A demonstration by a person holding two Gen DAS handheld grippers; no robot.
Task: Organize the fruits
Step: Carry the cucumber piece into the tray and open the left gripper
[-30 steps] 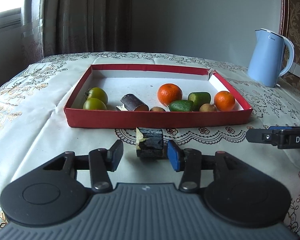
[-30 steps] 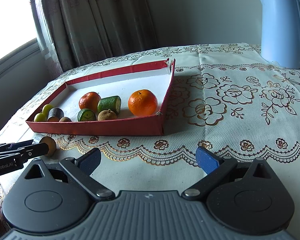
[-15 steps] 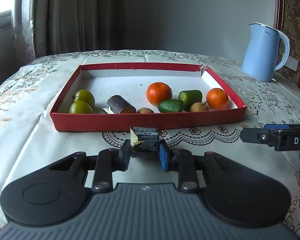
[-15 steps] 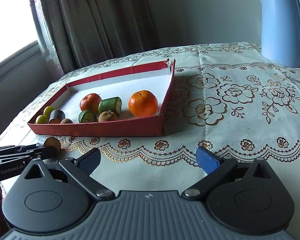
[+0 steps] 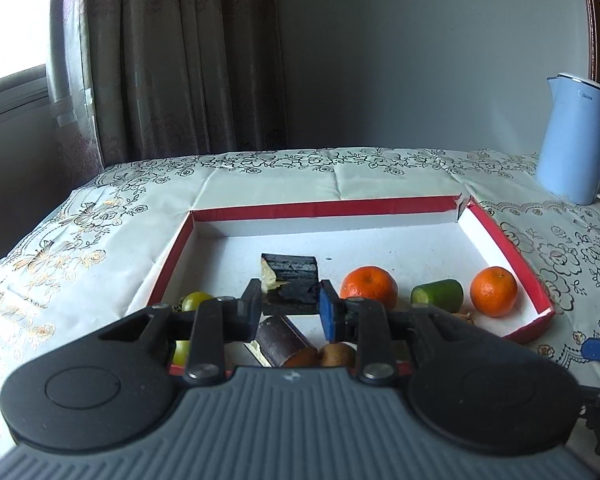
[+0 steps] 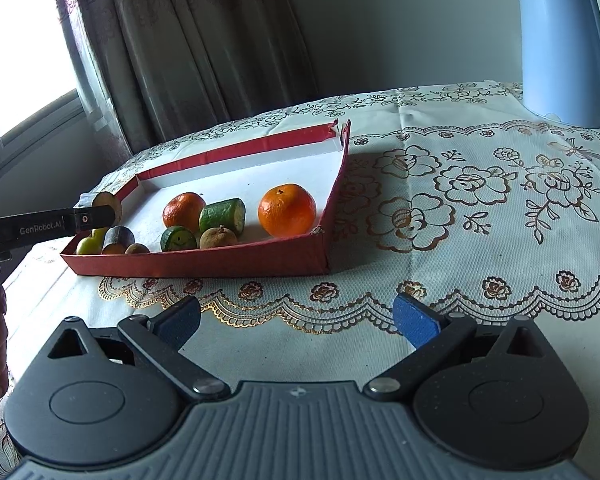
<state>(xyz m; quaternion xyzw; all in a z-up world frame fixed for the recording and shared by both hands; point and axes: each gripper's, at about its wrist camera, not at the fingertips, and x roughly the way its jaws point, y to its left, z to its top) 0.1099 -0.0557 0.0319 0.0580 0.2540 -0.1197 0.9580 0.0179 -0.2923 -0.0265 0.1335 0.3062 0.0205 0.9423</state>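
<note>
- Since a second ago the left tool [image 5: 289, 307] has closed on the dark sugarcane piece [image 5: 290, 280] that lay on the cloth in front of the red tray [image 5: 504, 236], and has carried it up and over the tray's near wall; the piece now hangs above the tray's white floor.
- The left tool's pads are clamped on the lower part of that piece, one on each side, with its pale cut end turned to the left.
- From the right wrist view the held piece [image 6: 104, 205] shows just outside the tray's far-left corner, raised above the rim.
- The right tool [image 6: 296, 316] stands wide apart over the tablecloth [image 6: 460, 240] in front of the tray, with nothing between its pads.
- Inside the tray, along the near wall: two green fruits [image 6: 87, 245] at the left end, a second sugarcane piece [image 6: 118, 239] beside them, a small brown fruit [image 6: 137, 248], then two cucumber pieces [image 6: 223, 215] with a tangerine [image 6: 184, 209] behind and a brown round fruit [image 6: 218, 237] in front.
- A larger tangerine [image 6: 287, 210] sits nearest the tray's right wall.
- A pale blue kettle [image 6: 560, 44] stands on the table well beyond the tray's right side.
</note>
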